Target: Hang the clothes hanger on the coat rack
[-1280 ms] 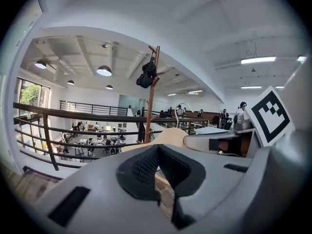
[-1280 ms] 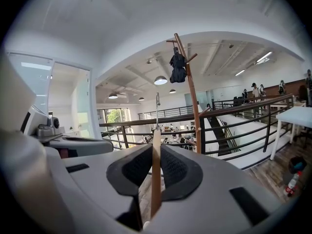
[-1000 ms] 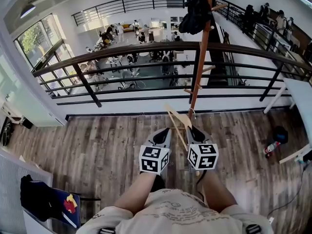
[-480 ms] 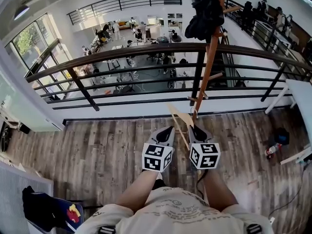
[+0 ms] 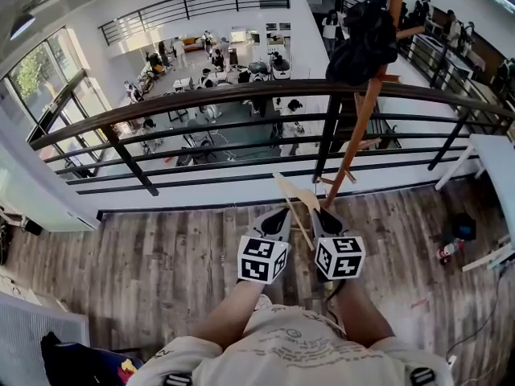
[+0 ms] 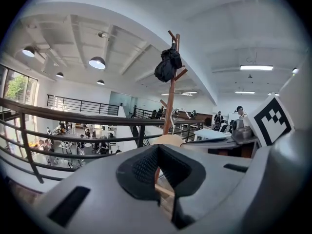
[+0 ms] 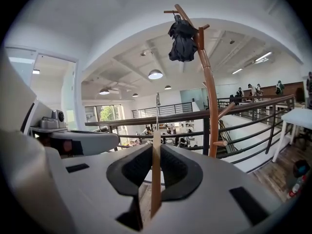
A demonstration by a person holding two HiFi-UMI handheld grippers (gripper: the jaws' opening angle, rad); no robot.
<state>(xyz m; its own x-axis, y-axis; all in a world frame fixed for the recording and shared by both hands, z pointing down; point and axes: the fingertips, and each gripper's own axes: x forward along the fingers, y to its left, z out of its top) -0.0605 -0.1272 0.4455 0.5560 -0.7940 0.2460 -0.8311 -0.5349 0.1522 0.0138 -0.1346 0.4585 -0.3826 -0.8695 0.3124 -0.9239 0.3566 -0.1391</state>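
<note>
I hold a wooden clothes hanger (image 5: pixel 299 201) just ahead of me, above the plank floor. My right gripper (image 5: pixel 324 214) is shut on it. In the right gripper view the hanger (image 7: pixel 156 174) stands edge-on between the pads, with its metal hook (image 7: pixel 157 101) pointing up. My left gripper (image 5: pixel 278 214) is shut too, and wood shows in its slit (image 6: pixel 156 172). The hanger's pale shoulder (image 6: pixel 168 140) shows just beyond the jaws. The wooden coat rack (image 5: pixel 354 131) stands against the railing, ahead and to the right. A black garment (image 5: pixel 366 43) hangs near its top.
A dark metal railing (image 5: pixel 201 95) runs across in front of me, with an open atrium and people below. A white table (image 5: pixel 495 155) stands at the right. A red bottle (image 5: pixel 447 250) and a dark bag (image 5: pixel 463 225) lie on the floor beside it.
Both grippers keep their hold on the hanger. The view has swung left, so the coat rack sits further right and leans more. The dark item at lower left has slid almost out of view.
</note>
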